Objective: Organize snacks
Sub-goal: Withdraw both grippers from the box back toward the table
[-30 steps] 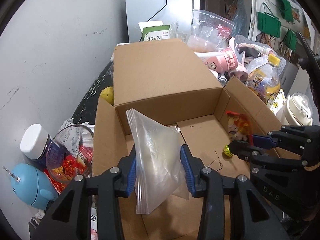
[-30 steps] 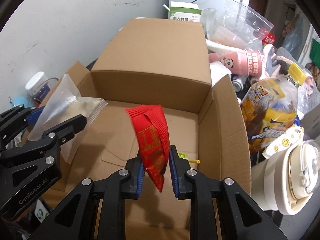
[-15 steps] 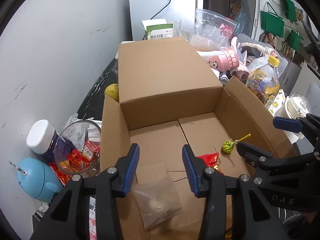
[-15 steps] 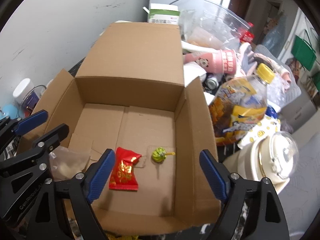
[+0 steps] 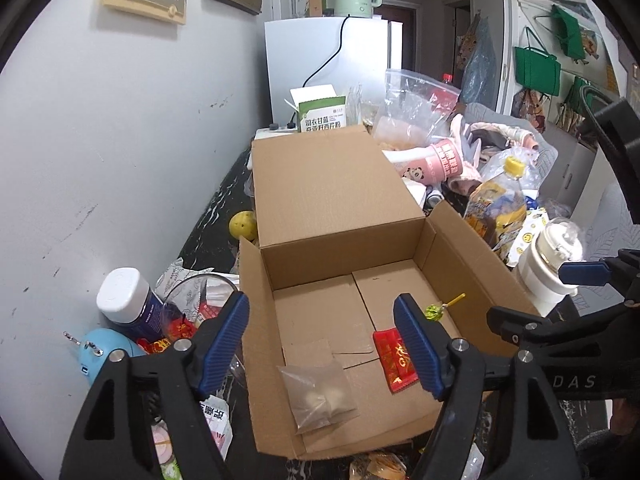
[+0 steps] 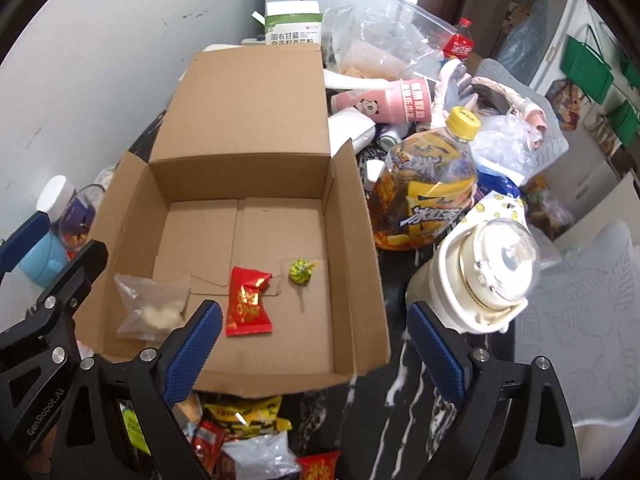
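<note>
An open cardboard box (image 5: 460,248) (image 6: 360,280) stands on the dark table. On its floor lie a clear plastic bag (image 5: 320,394) (image 6: 154,308) of pale pieces, a red snack packet (image 5: 394,358) (image 6: 248,302) and a green wrapped lollipop (image 5: 434,312) (image 6: 299,271). My left gripper (image 5: 322,344) is open and empty above the box's near side. My right gripper (image 6: 316,356) is open wide and empty over the box's near right corner.
Loose snack packets (image 6: 248,436) lie in front of the box. A glass jar of red sweets (image 5: 188,308), a white-capped bottle (image 5: 128,300) and a blue object (image 5: 104,352) stand left. A big drink bottle (image 6: 428,192), a white lidded cup (image 6: 480,280) and a pink cup (image 6: 384,102) crowd the right.
Both grippers opened. The clear bag and the red packet dropped onto the box floor. Both grippers then pulled up and back from the box.
</note>
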`<state>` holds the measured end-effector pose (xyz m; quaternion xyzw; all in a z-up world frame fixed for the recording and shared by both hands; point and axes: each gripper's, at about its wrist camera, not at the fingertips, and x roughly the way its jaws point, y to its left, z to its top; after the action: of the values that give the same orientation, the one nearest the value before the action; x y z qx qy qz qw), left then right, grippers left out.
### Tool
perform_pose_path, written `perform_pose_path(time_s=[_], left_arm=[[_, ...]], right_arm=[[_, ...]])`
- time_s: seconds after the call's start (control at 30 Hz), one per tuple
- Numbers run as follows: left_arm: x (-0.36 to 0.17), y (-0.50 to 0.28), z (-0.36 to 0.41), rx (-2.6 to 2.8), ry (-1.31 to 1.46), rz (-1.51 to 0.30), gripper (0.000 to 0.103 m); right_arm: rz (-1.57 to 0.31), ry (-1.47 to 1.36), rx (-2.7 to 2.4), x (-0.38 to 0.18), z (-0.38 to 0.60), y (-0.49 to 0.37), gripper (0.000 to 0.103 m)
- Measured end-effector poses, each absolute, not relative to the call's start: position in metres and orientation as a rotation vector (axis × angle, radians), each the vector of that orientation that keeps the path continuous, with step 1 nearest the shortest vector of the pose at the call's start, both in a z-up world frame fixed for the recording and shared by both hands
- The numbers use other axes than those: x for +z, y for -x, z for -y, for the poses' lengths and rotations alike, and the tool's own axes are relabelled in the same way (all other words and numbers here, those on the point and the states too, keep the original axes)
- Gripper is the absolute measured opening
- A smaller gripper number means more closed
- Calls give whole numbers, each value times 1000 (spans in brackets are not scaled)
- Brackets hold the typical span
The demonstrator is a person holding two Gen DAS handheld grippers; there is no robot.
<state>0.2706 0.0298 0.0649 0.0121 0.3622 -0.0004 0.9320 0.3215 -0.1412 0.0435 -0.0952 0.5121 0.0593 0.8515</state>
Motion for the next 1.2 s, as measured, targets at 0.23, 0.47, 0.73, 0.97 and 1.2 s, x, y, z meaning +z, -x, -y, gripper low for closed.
perform_pose_path(time_s=[0.23, 0.47, 0.73, 0.97, 1.2], left_arm=[[88, -238, -31, -21, -16, -688, 74], [101, -203, -32, -59, -10, -662, 74], [113, -164, -30, -109, -21, -623, 74], [120, -136, -30, -127, -36, -590, 88], [110, -119, -27, -141, -53, -599, 88]], right_arm=[[-1011, 164, 141, 75, 147, -286, 94], [-940, 171, 166, 95, 148, -245, 95], [-859, 163, 220, 109, 152, -197, 95], [-781, 119, 258, 112, 161, -163, 102], [-737, 88, 286, 95, 170, -137, 103]])
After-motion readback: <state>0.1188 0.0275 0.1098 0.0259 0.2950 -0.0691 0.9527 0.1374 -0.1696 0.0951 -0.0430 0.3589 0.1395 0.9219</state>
